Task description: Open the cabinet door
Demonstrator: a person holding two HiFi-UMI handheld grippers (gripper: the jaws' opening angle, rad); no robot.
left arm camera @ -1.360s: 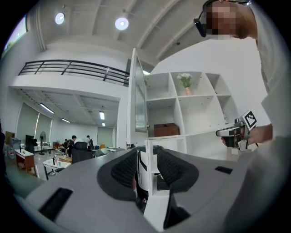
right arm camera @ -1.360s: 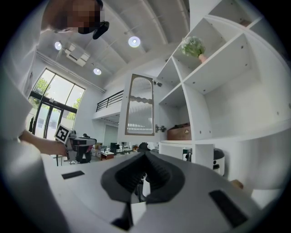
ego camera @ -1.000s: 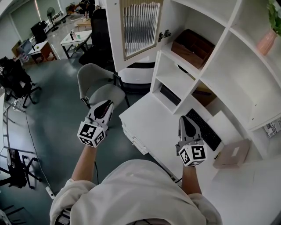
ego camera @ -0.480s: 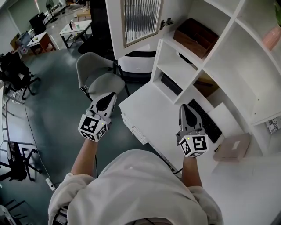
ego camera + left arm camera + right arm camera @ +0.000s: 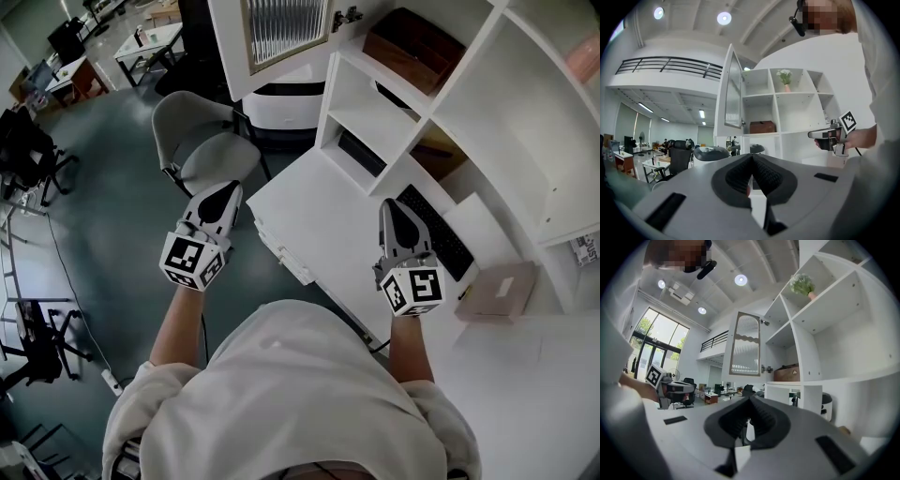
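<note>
A: Tools first, nearest in. How are they held?

B: The left gripper (image 5: 226, 194) is held out level, off the left edge of the white desk (image 5: 309, 202), with floor below it. Its jaws are seen pressed together in its own view, and nothing is caught between the pads. The right gripper (image 5: 389, 208) is held over the desk, just beside the black keyboard (image 5: 436, 239). Its jaws are also closed tip to tip on nothing.

A: And the cabinet door?

B: The cabinet door (image 5: 281, 28) is found well beyond both tools and higher than either, at the top edge of the head view. It is already swung out from the white shelf unit (image 5: 525, 141) and stands open, with its ribbed glass panel turned to the room. A metal hinge (image 5: 347, 15) is seen at the door's shelf-side edge. The door lies ahead of the left gripper and ahead and to the left of the right one. It is touched by neither. In the head view a grey chair (image 5: 202, 150) is seen between the left gripper and the door. A brown box (image 5: 412, 42) is seen in the shelf compartment just right of the hinge.

A: What is changed against a second ago?

B: The door's swing is unchanged; it is as far open as it was. The scene is shifted up in the head view, so more of the door is cut off by the top edge. The right gripper is kept over the same stretch of desk. Both tools are kept well short of the door, as before.
</note>
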